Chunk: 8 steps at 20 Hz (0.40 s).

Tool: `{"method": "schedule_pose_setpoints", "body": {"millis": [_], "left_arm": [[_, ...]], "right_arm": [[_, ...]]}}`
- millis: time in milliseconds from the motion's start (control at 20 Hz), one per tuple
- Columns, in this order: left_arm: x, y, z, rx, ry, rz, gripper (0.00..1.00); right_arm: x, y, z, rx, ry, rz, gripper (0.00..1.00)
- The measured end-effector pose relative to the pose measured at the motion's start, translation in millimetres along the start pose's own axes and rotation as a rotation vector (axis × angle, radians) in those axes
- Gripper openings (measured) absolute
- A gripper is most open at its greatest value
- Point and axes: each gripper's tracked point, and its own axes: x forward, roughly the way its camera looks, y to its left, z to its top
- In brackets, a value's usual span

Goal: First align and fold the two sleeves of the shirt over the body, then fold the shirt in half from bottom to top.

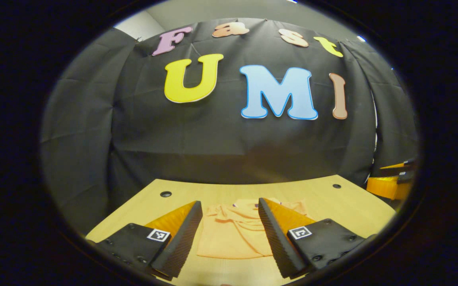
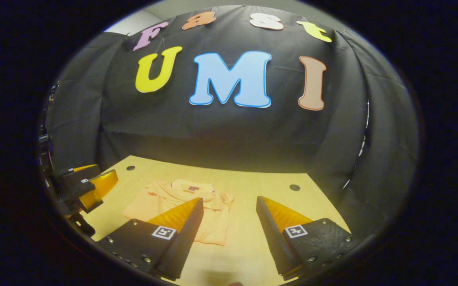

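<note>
An orange polo shirt [image 1: 229,234] lies flat on the wooden table [image 1: 332,202], its collar toward the booth wall and creased layers of cloth across its chest. My left gripper [image 1: 229,201] hovers above it, open, with the shirt showing between its fingers and nothing held. In the right gripper view the shirt [image 2: 173,202] lies left of centre, partly behind one finger. My right gripper [image 2: 229,198] is open over bare table [image 2: 253,238] to the shirt's right. Each gripper shows at the edge of the other's view: the right gripper [image 1: 400,174] and the left gripper [image 2: 94,176].
Round dark holes sit near the table's far corners [image 1: 165,194] [image 1: 336,186]. The black cloth wall [image 1: 229,139] closes off the table's far edge and both sides. Bare wood surrounds the shirt.
</note>
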Motion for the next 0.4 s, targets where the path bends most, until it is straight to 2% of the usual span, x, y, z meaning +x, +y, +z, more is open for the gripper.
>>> {"method": "schedule_pose_setpoints", "body": {"millis": [400], "left_arm": [[-62, -27, 21, 0.001, -0.038, -0.009, 0.94]], "right_arm": [[-58, -9, 16, -0.022, -0.085, 0.0, 0.84]]}}
